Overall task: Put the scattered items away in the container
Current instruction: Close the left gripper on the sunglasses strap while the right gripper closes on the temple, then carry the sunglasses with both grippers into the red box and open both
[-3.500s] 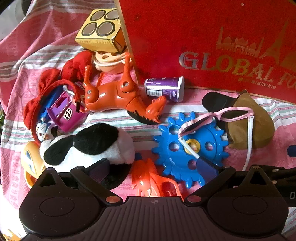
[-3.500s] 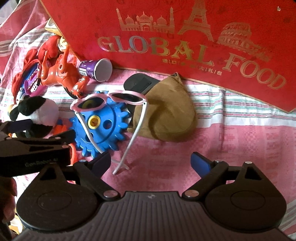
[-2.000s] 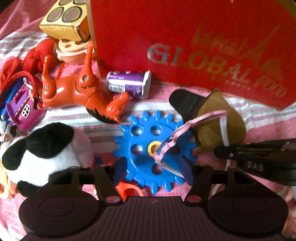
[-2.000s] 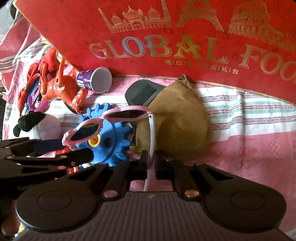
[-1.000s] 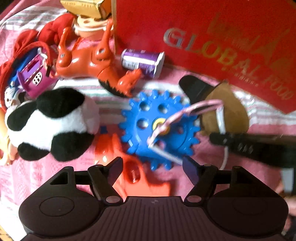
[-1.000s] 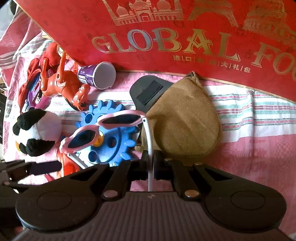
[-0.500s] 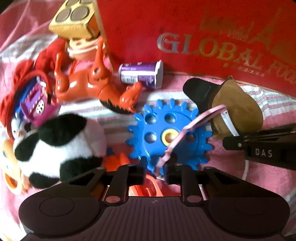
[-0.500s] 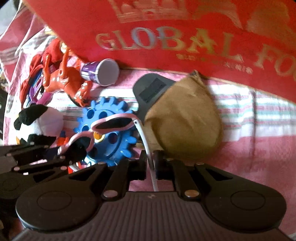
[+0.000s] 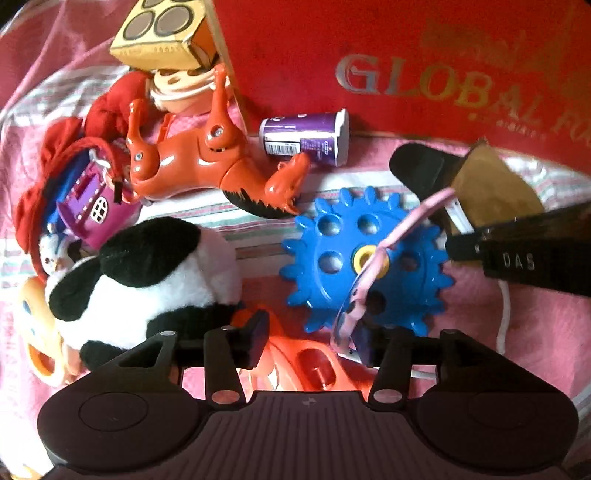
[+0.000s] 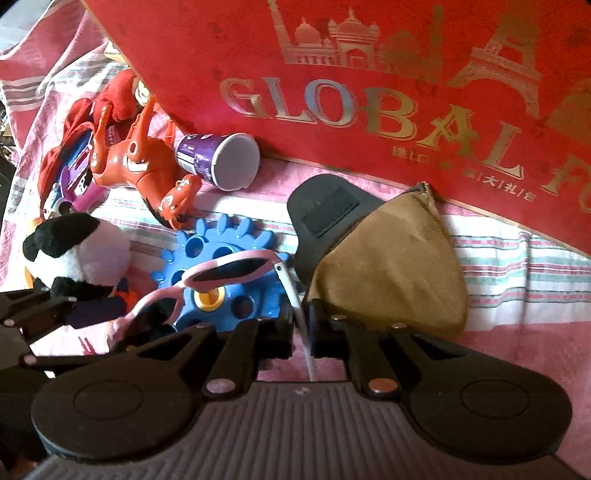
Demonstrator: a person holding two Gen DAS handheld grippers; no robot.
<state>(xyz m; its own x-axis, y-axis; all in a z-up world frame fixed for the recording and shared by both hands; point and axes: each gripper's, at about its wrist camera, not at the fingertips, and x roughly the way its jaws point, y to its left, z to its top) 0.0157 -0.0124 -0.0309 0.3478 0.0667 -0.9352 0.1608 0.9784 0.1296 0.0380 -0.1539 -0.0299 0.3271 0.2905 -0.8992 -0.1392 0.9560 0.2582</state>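
Note:
Pink sunglasses [image 10: 229, 273] hang over a blue toy gear [image 10: 218, 251]. My right gripper [image 10: 302, 325] is shut on their white temple arm. In the left wrist view the sunglasses [image 9: 373, 258] stand edge-on over the gear [image 9: 365, 258]. My left gripper [image 9: 310, 338] is open, its right finger next to the lower lens, with an orange toy beneath it. The red "GLOBAL FOOD" box [image 10: 369, 74] stands behind the toys.
On the pink striped cloth lie a panda plush [image 9: 144, 280], an orange toy horse [image 9: 207, 166], a purple cup [image 9: 306, 136], a tan pouch with a black flap [image 10: 388, 258], a purple toy house [image 9: 92, 203] and a yellow carton [image 9: 162, 33].
My left gripper, shut at the sunglasses' lens half a second ago, has opened. My right gripper stays shut on the temple arm and has moved closer to the box.

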